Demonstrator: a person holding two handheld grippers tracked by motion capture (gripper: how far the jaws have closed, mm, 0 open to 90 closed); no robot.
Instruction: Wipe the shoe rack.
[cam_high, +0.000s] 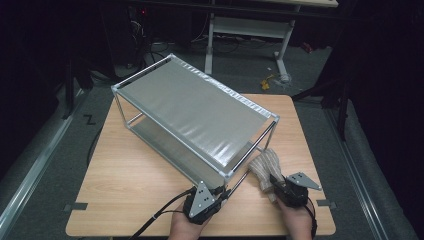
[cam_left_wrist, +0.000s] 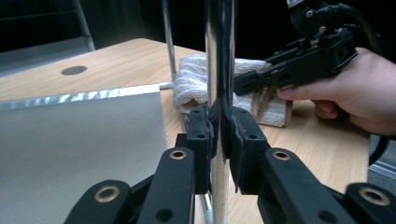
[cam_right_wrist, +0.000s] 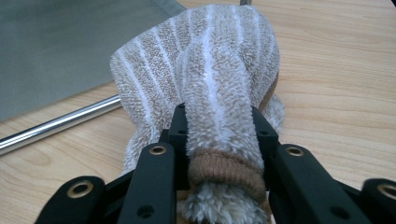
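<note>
Wooden table (cam_high: 125, 175), dark room behind; two hand-held grippers work at the near corner of a metal rack (cam_high: 195, 107).

High view: left gripper (cam_high: 220, 192) at the rack's near corner post (cam_high: 227, 176); right gripper (cam_high: 272, 181) just beside it, on a striped towel (cam_high: 265, 162).
Left gripper view: jaws pressed together on the upright chrome post (cam_left_wrist: 218, 70); rack's lower shelf (cam_left_wrist: 79, 140) bare, to their left; towel (cam_left_wrist: 194, 79) beyond.
Right gripper view: jaws pinching the bunched towel (cam_right_wrist: 215, 70); rack's bottom rail (cam_right_wrist: 60, 122) lies on the table to their left.
</note>
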